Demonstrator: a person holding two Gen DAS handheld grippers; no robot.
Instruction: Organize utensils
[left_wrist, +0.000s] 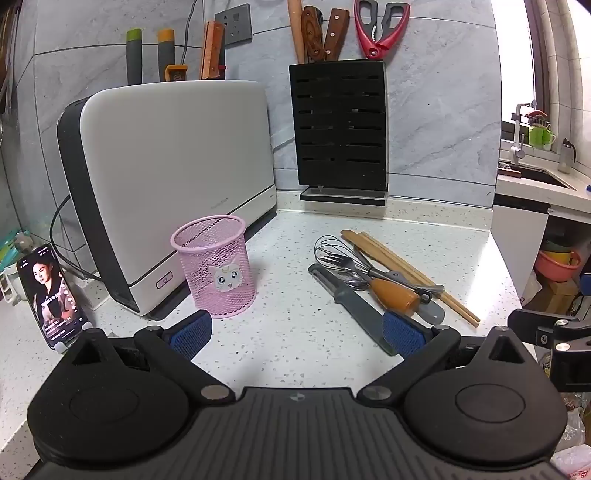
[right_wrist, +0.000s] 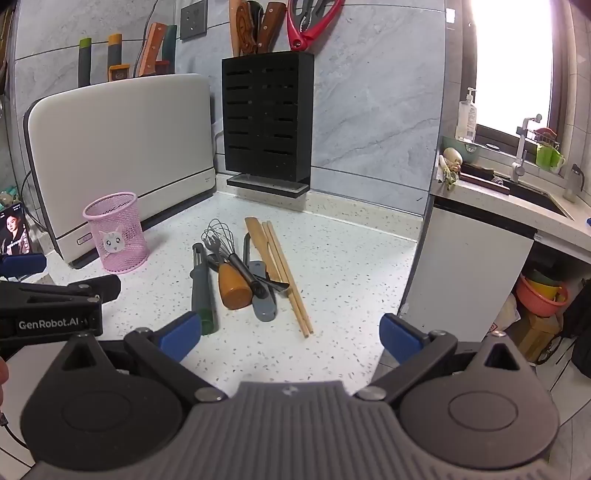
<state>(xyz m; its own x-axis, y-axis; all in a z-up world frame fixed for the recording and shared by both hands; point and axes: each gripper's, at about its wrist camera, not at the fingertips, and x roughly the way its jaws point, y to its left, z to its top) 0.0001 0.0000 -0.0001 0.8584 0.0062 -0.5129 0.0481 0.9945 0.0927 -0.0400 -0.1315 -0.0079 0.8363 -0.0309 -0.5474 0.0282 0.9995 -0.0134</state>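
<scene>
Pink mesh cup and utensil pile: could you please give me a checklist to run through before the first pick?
1. Left gripper open and empty: ok.
2. Right gripper open and empty: ok.
3. Pink cup upright, mouth unobstructed: ok.
4. Cup empty inside: cannot tell; the bottom is hidden.
5. Utensils separated for a clean single grasp: not ok; whisk, fork and the wooden-handled tool overlap.
6. Chopsticks free at the pile's edge: ok; near ends lie clear on the counter.
</scene>
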